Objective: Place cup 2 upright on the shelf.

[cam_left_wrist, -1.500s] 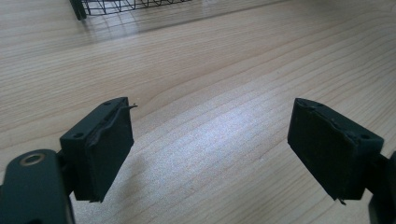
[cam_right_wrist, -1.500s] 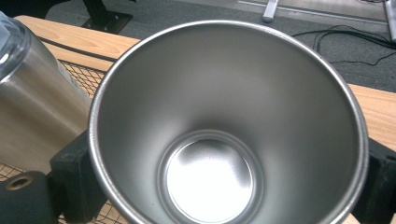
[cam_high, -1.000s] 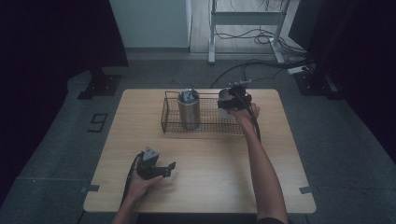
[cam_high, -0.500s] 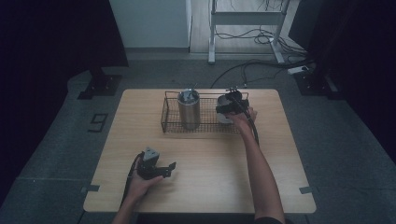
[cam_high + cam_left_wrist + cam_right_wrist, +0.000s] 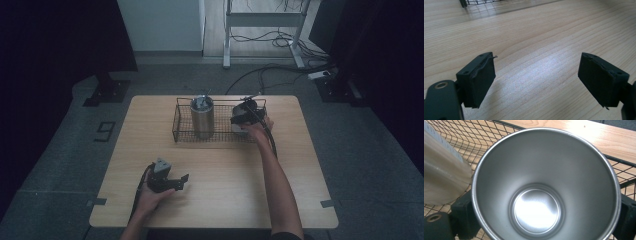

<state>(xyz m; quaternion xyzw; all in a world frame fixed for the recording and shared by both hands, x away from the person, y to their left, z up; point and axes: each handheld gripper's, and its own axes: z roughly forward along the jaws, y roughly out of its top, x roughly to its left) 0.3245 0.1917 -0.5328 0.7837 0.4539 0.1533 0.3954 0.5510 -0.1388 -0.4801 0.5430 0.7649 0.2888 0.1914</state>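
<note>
The right gripper (image 5: 243, 117) held a steel cup (image 5: 544, 187) between its fingers inside the wire basket (image 5: 185, 132), beside a tumbler (image 5: 202, 116). The left gripper (image 5: 172, 182), fingers wide, rested on the worktop (image 5: 225, 200) near the basket.

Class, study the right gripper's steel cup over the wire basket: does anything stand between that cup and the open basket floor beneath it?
Nothing visible does. The steel cup, clamped in the right gripper, hangs over the wire basket; the other tumbler stands aside.
</note>
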